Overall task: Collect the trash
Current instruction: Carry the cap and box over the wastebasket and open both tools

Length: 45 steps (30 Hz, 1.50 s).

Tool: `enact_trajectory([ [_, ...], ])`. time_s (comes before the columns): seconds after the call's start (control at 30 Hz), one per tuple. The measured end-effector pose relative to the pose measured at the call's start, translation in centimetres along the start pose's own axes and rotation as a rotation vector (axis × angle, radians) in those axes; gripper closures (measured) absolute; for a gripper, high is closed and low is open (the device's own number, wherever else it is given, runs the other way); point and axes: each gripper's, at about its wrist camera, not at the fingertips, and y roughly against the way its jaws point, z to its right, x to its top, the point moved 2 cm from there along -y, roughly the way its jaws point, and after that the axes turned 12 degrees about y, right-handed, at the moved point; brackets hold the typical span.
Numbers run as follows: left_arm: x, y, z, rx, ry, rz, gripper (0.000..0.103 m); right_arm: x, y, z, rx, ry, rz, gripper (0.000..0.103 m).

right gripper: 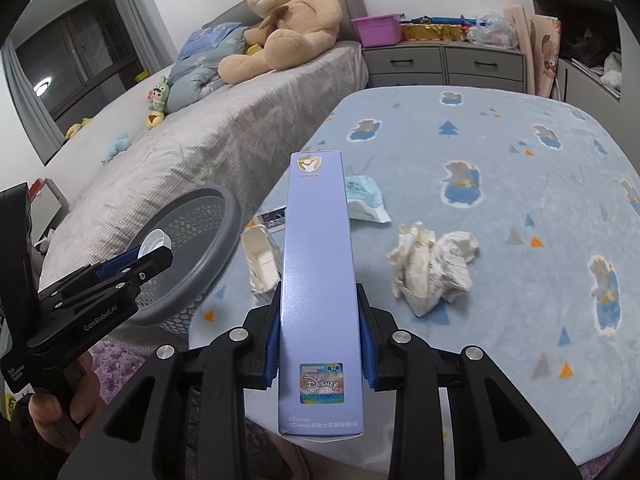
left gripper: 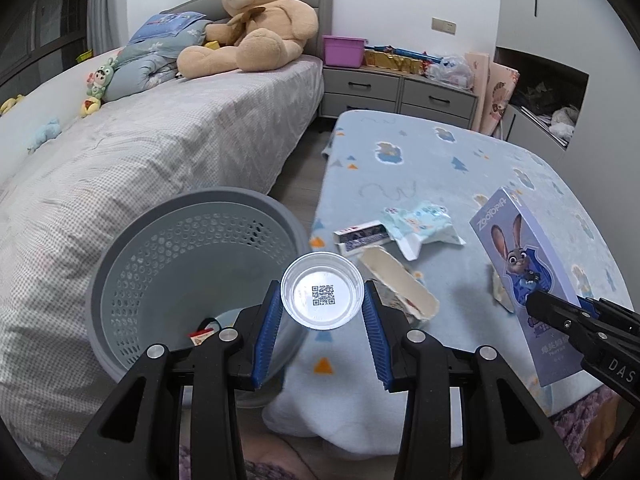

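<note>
My left gripper is shut on a small clear plastic cup with a QR code on its bottom, held at the right rim of the grey perforated bin. The same cup shows over the bin in the right wrist view. My right gripper is shut on a tall purple carton with a cartoon rabbit, the carton standing above the blue blanket. Loose on the blanket lie a torn white box, a small card pack, a blue wrapper and crumpled paper.
A grey-sheeted bed with a big teddy bear runs along the left behind the bin. Grey drawers with a pink tub stand at the back. A small wrapper lies inside the bin. A person's hand grips the left tool.
</note>
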Motion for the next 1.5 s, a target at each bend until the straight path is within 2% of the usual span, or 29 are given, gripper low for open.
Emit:
enact_trajectory([
  [0.3,2.1,-0.1,-4.5,0.052,0.077,0.015,0.064,3.6,-2.0,-4.0,0.058,0.068,0.003,0.072],
  [0.5,3.7,0.3,-7.2,0.109,0.093,0.037,0.064,5.8,-3.6,-7.2,0.119,0.123,0.009,0.072],
  [0.8,5.8,-0.4,-11.9,0.172,0.155,0.04,0.064,7.8,-7.3,-12.4,0.21,0.206,-0.035,0.072],
  [1.0,5.7,-2.0,-13.5,0.195,0.174,0.023,0.064,8.4,-10.5,-14.2,0.247,0.212,-0.086,0.072],
  [1.2,5.3,-3.7,-14.5,0.186,0.19,-0.025,0.064,8.3,-12.9,-15.4,0.237,0.23,-0.132,0.072],
  [1.5,5.2,-4.1,-15.2,0.173,0.22,-0.034,0.064,8.4,-14.5,-15.8,0.236,0.235,-0.162,0.071],
])
